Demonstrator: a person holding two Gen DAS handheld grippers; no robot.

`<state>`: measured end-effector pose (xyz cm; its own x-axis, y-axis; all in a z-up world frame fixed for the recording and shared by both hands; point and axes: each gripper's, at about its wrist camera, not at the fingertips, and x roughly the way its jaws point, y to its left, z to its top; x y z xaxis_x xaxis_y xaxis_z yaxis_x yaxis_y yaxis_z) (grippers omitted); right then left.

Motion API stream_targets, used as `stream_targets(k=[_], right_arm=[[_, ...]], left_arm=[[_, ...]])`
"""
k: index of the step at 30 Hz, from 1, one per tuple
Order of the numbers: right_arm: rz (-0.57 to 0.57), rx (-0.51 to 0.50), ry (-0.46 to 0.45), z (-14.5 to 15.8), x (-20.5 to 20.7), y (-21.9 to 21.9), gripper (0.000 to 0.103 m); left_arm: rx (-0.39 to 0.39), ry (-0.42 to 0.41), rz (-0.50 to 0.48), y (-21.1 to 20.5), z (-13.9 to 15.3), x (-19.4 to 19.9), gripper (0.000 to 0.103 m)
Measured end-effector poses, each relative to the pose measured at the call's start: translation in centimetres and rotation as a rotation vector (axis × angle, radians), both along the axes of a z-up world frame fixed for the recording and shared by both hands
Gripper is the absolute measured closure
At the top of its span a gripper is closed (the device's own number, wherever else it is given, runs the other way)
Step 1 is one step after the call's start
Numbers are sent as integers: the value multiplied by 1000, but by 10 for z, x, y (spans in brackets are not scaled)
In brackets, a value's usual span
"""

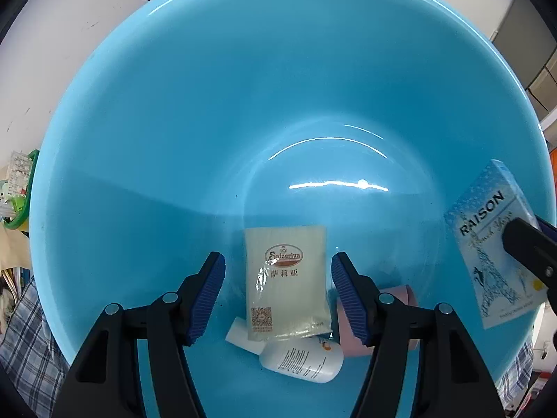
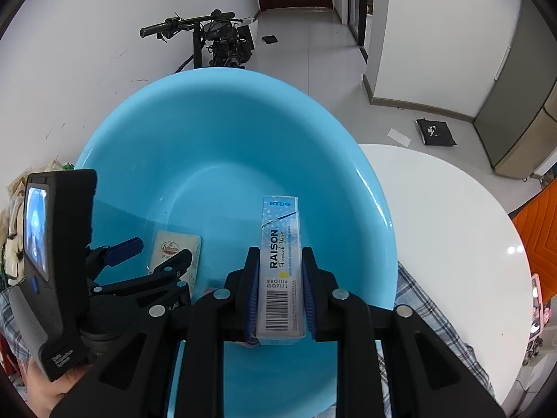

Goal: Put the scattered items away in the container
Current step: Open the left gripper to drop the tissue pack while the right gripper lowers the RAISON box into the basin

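A big blue basin (image 1: 174,122) fills the left wrist view and also shows in the right wrist view (image 2: 226,132). In its bottom lie a pale Saizeriya sachet (image 1: 285,278), a white bottle (image 1: 303,362) and a pink item (image 1: 351,334). My left gripper (image 1: 278,296) is open over the sachet, jaws either side of it and apart from it. My right gripper (image 2: 280,289) is shut on a light blue Raison box (image 2: 280,264), held over the basin's near rim; the box also shows at the right of the left wrist view (image 1: 494,244).
The basin stands on a white round table (image 2: 452,244) with a plaid cloth (image 2: 435,320) under its near side. A bicycle (image 2: 212,41) stands by the far wall. Clutter (image 1: 14,188) lies left of the basin.
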<state>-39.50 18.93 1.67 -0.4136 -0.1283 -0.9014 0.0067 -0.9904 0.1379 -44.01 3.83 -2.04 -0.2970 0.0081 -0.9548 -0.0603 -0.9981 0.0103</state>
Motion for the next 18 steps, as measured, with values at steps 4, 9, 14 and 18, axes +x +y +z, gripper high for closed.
stream_targets(k=[4, 9, 14, 18], right_arm=[[1, -1, -8, -8, -6, -4, 82], [8, -8, -6, -12, -10, -8, 82], [24, -19, -15, -15, -16, -11, 82], [12, -32, -12, -18, -22, -13, 82]], left_arm=[[-36, 27, -13, 1, 5, 5, 37], [-31, 33, -19, -4, 9, 7, 37], [-19, 39, -35, -4, 18, 11, 37], [-33, 78, -62, -5, 29, 15, 37]])
